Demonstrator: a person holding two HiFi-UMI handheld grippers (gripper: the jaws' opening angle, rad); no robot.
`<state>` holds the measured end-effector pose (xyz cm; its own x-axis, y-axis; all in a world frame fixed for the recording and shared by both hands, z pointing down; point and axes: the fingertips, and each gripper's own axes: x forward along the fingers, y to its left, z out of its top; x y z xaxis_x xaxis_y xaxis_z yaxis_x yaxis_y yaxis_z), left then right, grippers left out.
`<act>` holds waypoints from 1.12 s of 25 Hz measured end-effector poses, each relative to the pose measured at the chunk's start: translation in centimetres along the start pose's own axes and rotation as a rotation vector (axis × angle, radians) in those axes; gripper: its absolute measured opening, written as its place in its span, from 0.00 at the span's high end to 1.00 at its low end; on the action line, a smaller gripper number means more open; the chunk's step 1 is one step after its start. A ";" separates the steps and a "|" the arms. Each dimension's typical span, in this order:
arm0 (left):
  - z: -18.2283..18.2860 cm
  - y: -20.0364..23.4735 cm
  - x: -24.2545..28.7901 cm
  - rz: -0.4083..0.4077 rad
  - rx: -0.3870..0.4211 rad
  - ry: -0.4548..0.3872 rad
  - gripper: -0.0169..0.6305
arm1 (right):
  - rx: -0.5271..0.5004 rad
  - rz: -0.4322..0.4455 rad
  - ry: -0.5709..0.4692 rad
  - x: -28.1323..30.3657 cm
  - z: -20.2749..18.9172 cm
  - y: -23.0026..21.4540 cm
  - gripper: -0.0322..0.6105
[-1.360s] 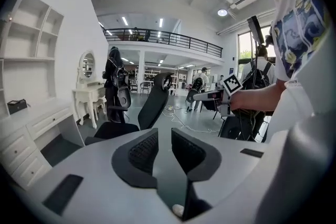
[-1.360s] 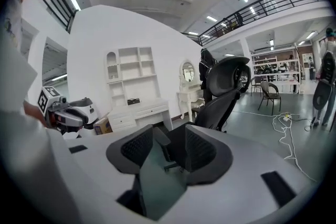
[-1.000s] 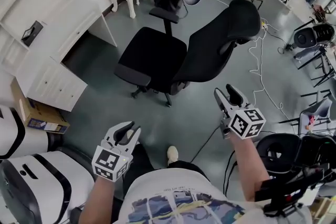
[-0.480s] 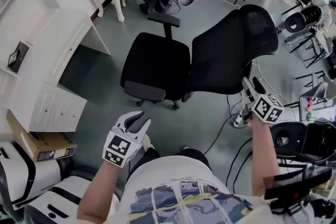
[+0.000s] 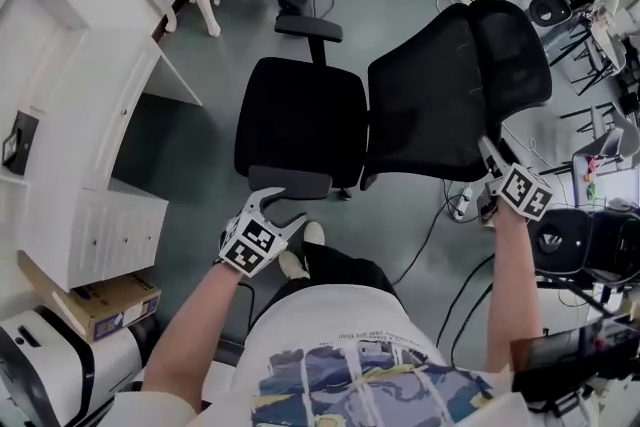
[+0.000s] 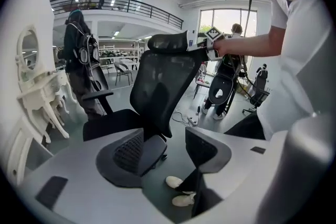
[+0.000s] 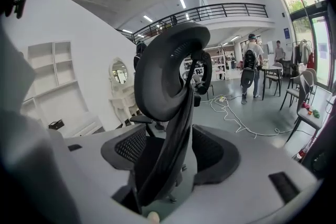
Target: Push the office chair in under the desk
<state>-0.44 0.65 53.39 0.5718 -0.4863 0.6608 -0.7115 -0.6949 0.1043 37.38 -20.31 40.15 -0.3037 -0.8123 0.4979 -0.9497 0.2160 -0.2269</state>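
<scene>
— How do the fingers of the left gripper [image 6: 170, 152] stand?
— About half apart, having just been opening; nothing sits between them but grey floor [image 6: 153, 187] and the person's pale shoes [image 6: 176, 182]; the near armrest [image 5: 290, 183] lies just ahead of their tips, and whether they touch it cannot be told.
— And the right gripper [image 7: 167, 150]?
— Its jaws are wide and have just been opening too; the thin side edge of the backrest [image 7: 169, 128] stands upright between the ribbed pads [image 7: 128, 148]; a gap shows on the right-hand pad's side, so nothing is clamped.
— Where is the office chair [image 5: 300, 120]?
— Straight ahead of both pairs of fingers; its seat is out on the floor, beside the white desk [image 5: 95, 105] and not under it; the desk's dark knee space lies ahead and to the left of the left fingers, with bare floor between it and the seat.
— Anything close by?
— A cable [image 5: 422, 240] trails on the floor just left of the right fingers.
— Materials?
— Black mesh back, curved headrest [image 5: 515, 45], flat padded seat; the desk is smooth and painted, with straight edges.
</scene>
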 end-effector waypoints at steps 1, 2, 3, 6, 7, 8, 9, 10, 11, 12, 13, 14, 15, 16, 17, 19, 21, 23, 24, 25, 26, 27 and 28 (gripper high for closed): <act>-0.4 0.7 1.0 -0.014 0.013 0.029 0.60 | 0.008 -0.010 0.007 0.3 0.0 -0.3 0.52; -0.8 1.4 2.1 -0.026 0.025 0.060 0.58 | 0.016 -0.016 0.017 0.6 -0.1 -0.5 0.52; -1.2 2.0 3.1 -0.037 0.036 0.088 0.57 | 0.021 -0.020 0.027 0.9 -0.2 -0.7 0.52; -2.8 3.2 5.7 -0.074 0.077 0.169 0.56 | 0.031 -0.026 0.040 1.4 -0.8 -1.1 0.63; -3.3 3.7 6.6 -0.086 0.095 0.201 0.55 | 0.040 -0.029 0.034 1.5 -0.8 -1.3 0.65; -3.9 4.2 7.5 -0.099 0.115 0.234 0.53 | 0.051 -0.028 0.027 1.6 -0.8 -1.3 0.65; -4.5 4.6 8.4 -0.114 0.137 0.268 0.51 | 0.060 -0.025 0.022 1.6 -0.7 -1.3 0.65; -5.1 5.0 9.4 -0.129 0.162 0.299 0.49 | 0.065 -0.022 0.021 1.6 -0.6 -1.3 0.65; -5.8 5.2 10.3 -0.147 0.185 0.329 0.48 | 0.066 -0.019 0.024 1.6 -0.5 -1.2 0.65; -6.6 5.2 11.1 -0.168 0.208 0.362 0.46 | 0.068 -0.019 0.029 1.6 -0.5 -1.1 0.65; -7.5 5.1 11.8 -0.191 0.233 0.398 0.44 | 0.072 -0.021 0.033 1.6 -0.6 -1.0 0.65; -8.4 5.0 12.6 -0.213 0.264 0.437 0.42 | 0.079 -0.024 0.036 1.5 -0.7 -1.0 0.66; -9.2 4.9 13.3 -0.231 0.299 0.471 0.40 | 0.088 -0.028 0.037 1.6 -0.8 -1.0 0.67; -9.8 4.9 13.9 -0.245 0.335 0.498 0.37 | 0.098 -0.032 0.037 1.6 -0.7 -1.1 0.68; -10.2 4.7 14.5 -0.256 0.371 0.520 0.36 | 0.106 -0.034 0.037 1.7 -0.7 -1.1 0.68; -11.0 4.5 15.5 -0.275 0.441 0.559 0.34 | 0.112 -0.040 0.039 1.6 -0.6 -1.2 0.69; -11.6 4.5 16.2 -0.297 0.500 0.595 0.32 | 0.117 -0.049 0.042 1.4 -0.6 -1.3 0.70; -12.2 4.2 16.7 -0.334 0.519 0.621 0.30 | 0.110 -0.052 0.047 1.3 -0.5 -1.1 0.70; -12.5 4.0 16.9 -0.351 0.525 0.634 0.30 | 0.101 -0.052 0.049 1.3 -0.3 -1.0 0.70; -12.8 4.0 17.0 -0.363 0.533 0.646 0.30 | 0.097 -0.055 0.051 1.3 -0.3 -1.0 0.70; -13.1 4.0 17.2 -0.371 0.544 0.654 0.29 | 0.097 -0.061 0.052 1.3 -0.3 -1.0 0.71; -13.3 4.0 17.3 -0.376 0.552 0.659 0.29 | 0.102 -0.070 0.050 1.3 -0.4 -1.1 0.71; -13.4 4.0 17.5 -0.379 0.557 0.662 0.28 | 0.108 -0.078 0.047 1.2 -0.4 -1.1 0.71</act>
<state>1.20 -3.56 75.32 0.2550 0.1045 0.9613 -0.1308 -0.9813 0.1414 38.05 -21.31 41.36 -0.2347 -0.7974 0.5560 -0.9577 0.0916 -0.2729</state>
